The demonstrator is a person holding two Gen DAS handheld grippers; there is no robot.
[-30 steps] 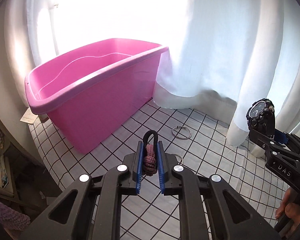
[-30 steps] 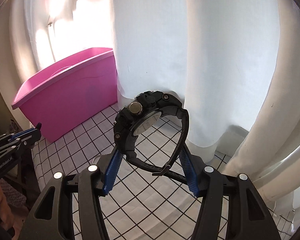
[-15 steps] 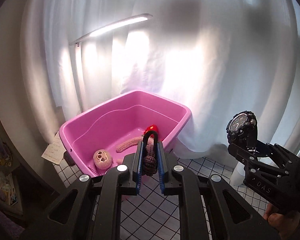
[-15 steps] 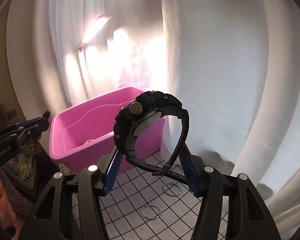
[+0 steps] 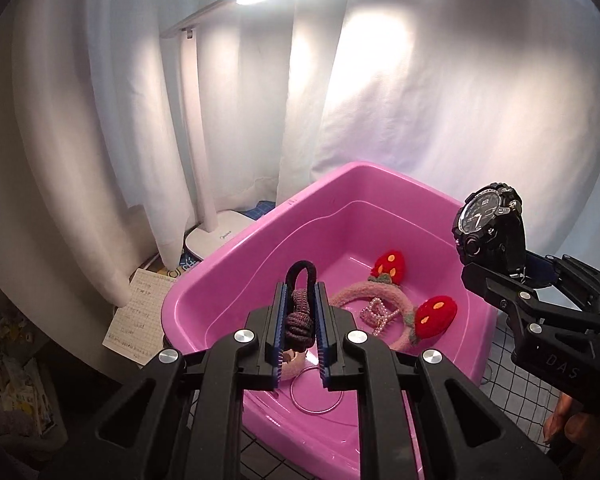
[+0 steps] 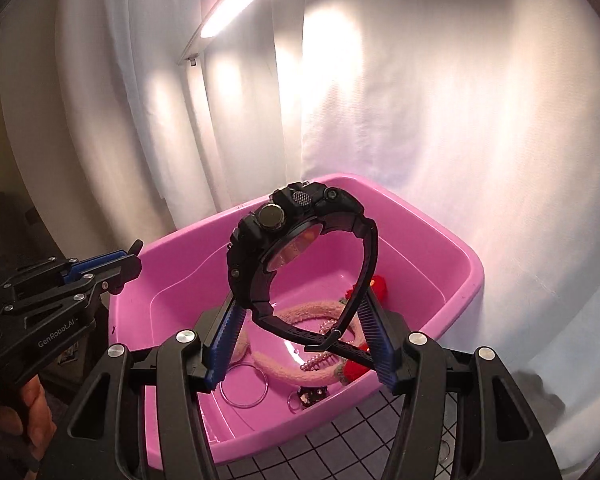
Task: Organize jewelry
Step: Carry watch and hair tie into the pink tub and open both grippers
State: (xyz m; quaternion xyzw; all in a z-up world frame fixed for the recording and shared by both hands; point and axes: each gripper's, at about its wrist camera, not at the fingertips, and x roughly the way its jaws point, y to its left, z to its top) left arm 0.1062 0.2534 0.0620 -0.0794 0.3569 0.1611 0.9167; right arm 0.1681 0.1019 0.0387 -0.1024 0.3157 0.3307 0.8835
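The left gripper (image 5: 300,316) pointed forward and down over the near rim of the pink tub (image 5: 228,256), its blue pads squeezed almost together on a knotted purple hair tie (image 5: 298,316). The tie stood lengthwise along the fingers, its knot between the pads and its dark loop poking out past the tips toward the tub's middle.

The right gripper (image 6: 300,324) also tilted down toward the tub, jaws about half spread and pressed against the strap of a black watch (image 6: 284,248). The watch stood upright on its closed strap loop; in the left wrist view its dial faced the left gripper, and its case rose above the fingertips. A hand (image 6: 16,412) showed at the lower left edge of the right wrist view, under the left gripper's body.

Inside the tub lay a pink fuzzy headband (image 5: 364,294) with red strawberry decorations (image 5: 434,316), a string of small pearls (image 5: 376,316) across it, a thin metal ring (image 6: 244,386) and a small dark trinket (image 6: 310,396) on the floor near the front wall.

The tub sat on a worktop covered with a white grid-patterned cloth (image 5: 516,392). A white desk lamp (image 5: 204,152) stood behind the tub's left corner, lit, with white curtains (image 5: 420,100) behind and a sheet of paper (image 5: 140,316) beside it
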